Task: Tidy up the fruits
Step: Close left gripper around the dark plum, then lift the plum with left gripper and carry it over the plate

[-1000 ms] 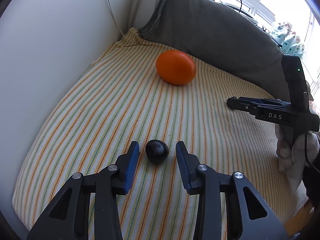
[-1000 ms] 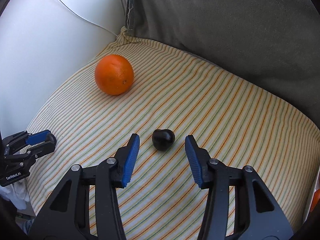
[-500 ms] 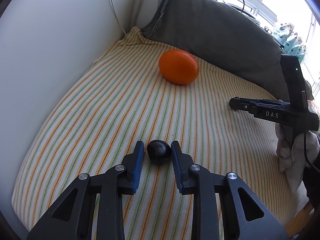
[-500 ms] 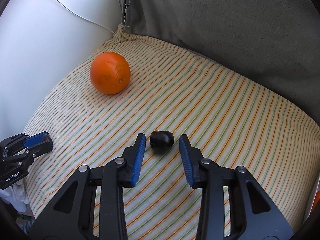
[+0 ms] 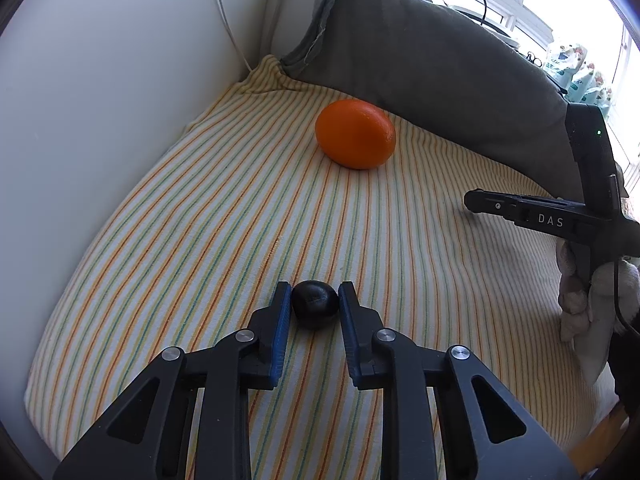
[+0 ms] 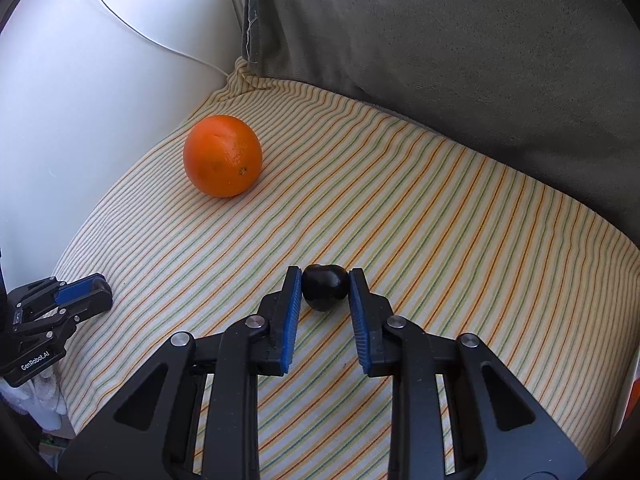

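Left gripper (image 5: 312,304) fingers closed on a small dark fruit (image 5: 315,304); right gripper (image 6: 325,286) fingers closed on a second dark fruit (image 6: 324,286). Both fruits sit on the striped cushion (image 6: 440,220), not lifted yet. Step: grasp done on both. Next probably a straight lift without squeezing harder. Orange (image 6: 223,156) further back near the white wall (image 6: 80,100), grey pillow (image 6: 440,40) behind.

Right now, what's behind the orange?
Behind the orange, striped cloth runs back to a grey cushion, with a white wall to the left. The patch of cloth directly behind and under the orange is hidden by it.
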Demonstrator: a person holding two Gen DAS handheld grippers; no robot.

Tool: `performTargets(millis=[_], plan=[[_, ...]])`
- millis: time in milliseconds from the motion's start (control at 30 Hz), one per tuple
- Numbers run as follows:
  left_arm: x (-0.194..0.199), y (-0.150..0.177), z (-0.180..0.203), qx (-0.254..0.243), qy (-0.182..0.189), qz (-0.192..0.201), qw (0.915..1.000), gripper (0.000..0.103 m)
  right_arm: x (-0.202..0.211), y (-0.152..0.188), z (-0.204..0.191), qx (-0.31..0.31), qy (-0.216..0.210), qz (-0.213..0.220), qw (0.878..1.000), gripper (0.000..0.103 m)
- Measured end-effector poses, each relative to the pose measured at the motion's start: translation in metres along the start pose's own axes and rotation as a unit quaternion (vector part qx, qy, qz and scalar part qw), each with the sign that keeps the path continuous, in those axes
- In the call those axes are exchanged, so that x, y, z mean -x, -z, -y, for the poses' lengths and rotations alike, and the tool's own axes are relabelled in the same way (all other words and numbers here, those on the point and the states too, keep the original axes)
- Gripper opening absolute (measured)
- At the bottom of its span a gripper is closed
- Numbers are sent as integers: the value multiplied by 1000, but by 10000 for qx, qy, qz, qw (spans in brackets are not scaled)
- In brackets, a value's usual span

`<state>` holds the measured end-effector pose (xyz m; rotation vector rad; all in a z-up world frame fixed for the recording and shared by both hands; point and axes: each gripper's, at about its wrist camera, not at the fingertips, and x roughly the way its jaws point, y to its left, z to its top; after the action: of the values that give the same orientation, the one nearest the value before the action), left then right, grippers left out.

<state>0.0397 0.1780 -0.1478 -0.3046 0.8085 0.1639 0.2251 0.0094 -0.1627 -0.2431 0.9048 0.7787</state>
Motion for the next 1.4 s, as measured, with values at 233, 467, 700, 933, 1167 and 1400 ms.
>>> performTargets(millis=[233, 467, 700, 933, 1167, 1400], plan=[[2, -1, 8, -53, 61, 29, 10000, 22, 20, 4, 1, -26, -11, 134, 9999, 25], [11, -4, 24, -173, 197, 140, 9996, 22, 44, 10, 8, -67, -15, 249, 9997, 25], [17, -9, 44, -300, 375, 243, 9986, 22, 69, 19, 13, -118, 9, 369, 9992, 25], [21, -13, 68, -473, 541, 316, 9969, 22, 92, 29, 23, -230, 17, 502, 9985, 25], [27, -19, 92, -646, 700, 372, 9948, 22, 113, 37, 34, -329, 53, 624, 9975, 25], [29, -27, 115, -820, 874, 386, 9920, 22, 135, 48, 49, -501, 103, 748, 9959, 25]])
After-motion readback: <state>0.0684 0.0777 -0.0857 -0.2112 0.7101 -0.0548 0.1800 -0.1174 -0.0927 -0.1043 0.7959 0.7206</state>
